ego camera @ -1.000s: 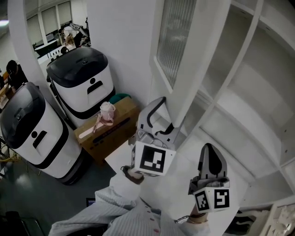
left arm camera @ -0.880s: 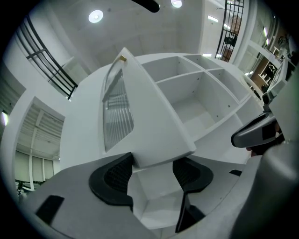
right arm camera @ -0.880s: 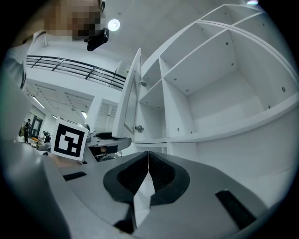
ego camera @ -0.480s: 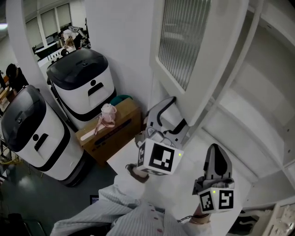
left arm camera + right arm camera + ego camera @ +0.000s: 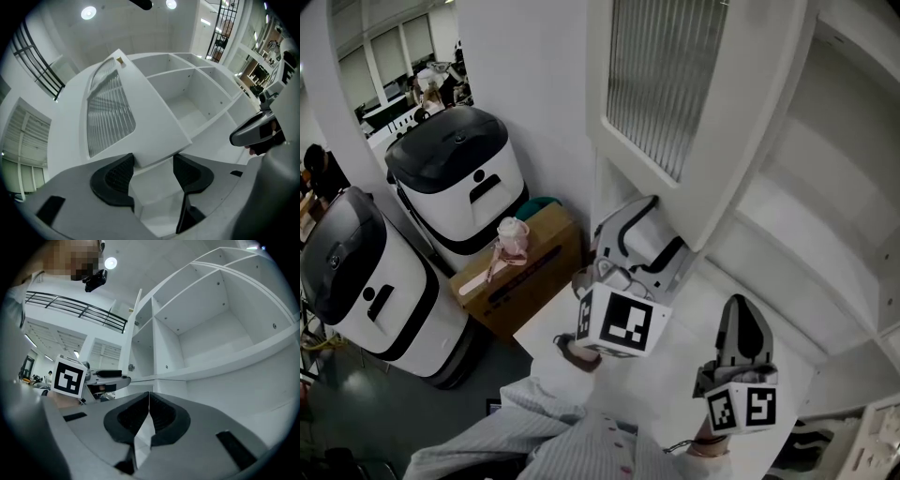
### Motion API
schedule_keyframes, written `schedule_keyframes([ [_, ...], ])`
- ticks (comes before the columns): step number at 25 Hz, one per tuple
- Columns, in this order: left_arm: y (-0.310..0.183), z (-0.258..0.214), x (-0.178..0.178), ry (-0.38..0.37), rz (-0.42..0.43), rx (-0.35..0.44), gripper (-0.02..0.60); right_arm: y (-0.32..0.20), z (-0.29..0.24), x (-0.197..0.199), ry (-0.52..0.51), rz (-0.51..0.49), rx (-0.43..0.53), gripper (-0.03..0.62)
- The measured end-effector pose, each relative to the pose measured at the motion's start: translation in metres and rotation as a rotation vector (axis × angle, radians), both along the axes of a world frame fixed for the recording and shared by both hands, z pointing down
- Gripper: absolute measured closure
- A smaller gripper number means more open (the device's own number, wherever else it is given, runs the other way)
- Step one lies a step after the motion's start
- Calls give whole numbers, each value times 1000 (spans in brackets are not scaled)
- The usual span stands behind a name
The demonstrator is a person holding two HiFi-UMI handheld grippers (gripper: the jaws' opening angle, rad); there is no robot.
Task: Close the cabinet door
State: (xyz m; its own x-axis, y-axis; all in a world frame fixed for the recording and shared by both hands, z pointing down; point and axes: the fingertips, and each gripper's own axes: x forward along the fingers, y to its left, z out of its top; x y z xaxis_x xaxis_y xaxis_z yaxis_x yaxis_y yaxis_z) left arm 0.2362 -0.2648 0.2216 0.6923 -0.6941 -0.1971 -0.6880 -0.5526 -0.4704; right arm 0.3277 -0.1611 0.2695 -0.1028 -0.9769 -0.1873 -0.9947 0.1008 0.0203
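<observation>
The white cabinet door (image 5: 741, 122), with a ribbed glass panel (image 5: 661, 84), stands swung out from the open cabinet (image 5: 825, 216). My left gripper (image 5: 652, 234) is open, and the door's lower corner (image 5: 154, 150) sits between its jaws; the left pad (image 5: 117, 177) lies close against the door's edge. A small knob (image 5: 119, 60) shows at the door's far end. My right gripper (image 5: 742, 314) is shut on nothing and points at the cabinet shelves (image 5: 211, 324), lower and to the right of the left one. In the right gripper view the door (image 5: 132, 333) appears edge-on.
Two white bins with black lids (image 5: 459, 164) (image 5: 356, 277) stand at the left. A cardboard box (image 5: 525, 272) with a pink item (image 5: 513, 234) on it sits beside them. A white counter (image 5: 666, 370) lies below both grippers.
The door's face shows wider in the head view than a second ago. My left gripper has shifted up and right, staying at the door's lower corner. The right gripper barely moved.
</observation>
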Motion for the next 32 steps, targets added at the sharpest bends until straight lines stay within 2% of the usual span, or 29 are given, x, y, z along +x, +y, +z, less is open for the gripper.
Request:
schedule_keyframes([
  [32, -30, 0, 42, -6, 22, 10, 324, -19, 20, 41, -42, 36, -35, 580],
])
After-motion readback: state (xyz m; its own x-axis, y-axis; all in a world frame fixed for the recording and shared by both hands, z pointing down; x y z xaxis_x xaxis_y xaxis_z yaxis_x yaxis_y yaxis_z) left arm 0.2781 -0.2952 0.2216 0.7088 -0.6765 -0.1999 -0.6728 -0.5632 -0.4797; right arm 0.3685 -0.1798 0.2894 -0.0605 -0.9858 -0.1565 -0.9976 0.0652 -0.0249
